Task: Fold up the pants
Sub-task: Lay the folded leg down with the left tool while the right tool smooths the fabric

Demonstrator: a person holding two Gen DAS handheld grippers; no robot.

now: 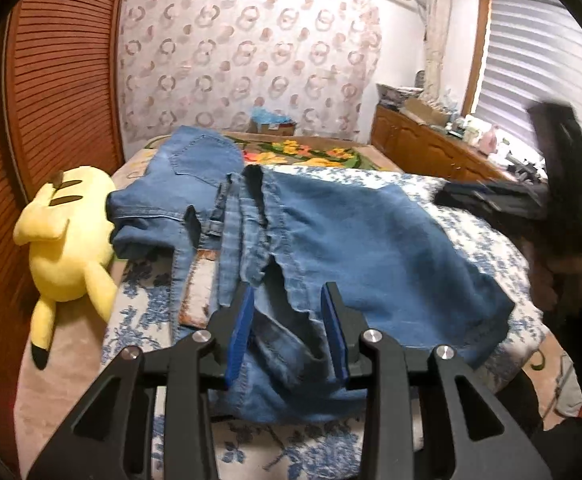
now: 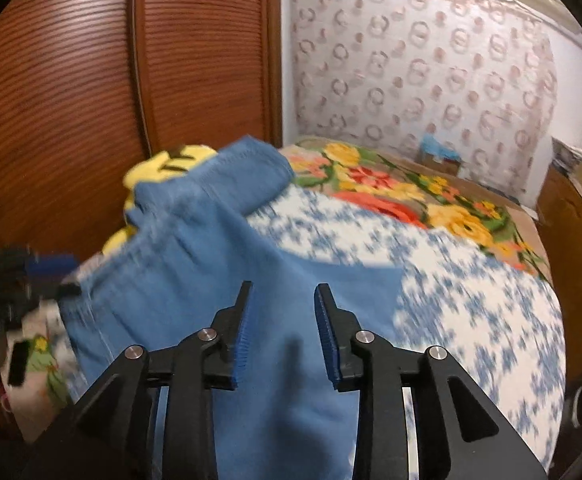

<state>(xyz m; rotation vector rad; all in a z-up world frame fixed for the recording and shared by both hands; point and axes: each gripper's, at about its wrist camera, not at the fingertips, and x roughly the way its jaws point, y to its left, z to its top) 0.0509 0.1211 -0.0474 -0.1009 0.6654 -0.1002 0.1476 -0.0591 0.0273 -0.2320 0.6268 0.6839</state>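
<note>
Blue denim pants (image 1: 371,248) lie partly folded on the bed, the waistband with its tan leather patch (image 1: 197,288) turned up near the middle. My left gripper (image 1: 288,288) stands open over the near edge of the denim; a loose fold lies between its blue pads and they do not press on it. My right gripper (image 2: 283,286) is open as well, hovering above a smooth stretch of the pants (image 2: 171,280). In the left wrist view the right gripper (image 1: 447,198) shows blurred at the right, held by a hand (image 1: 563,276). The left gripper (image 2: 51,276) appears blurred at the left edge.
A yellow plush toy (image 1: 67,236) lies at the bed's left side against a brown slatted wardrobe (image 1: 51,80). The white-and-blue floral bedcover (image 2: 451,300) spreads right of the pants, a bright flowered blanket (image 2: 411,192) beyond it. A cluttered wooden dresser (image 1: 431,148) stands at the right.
</note>
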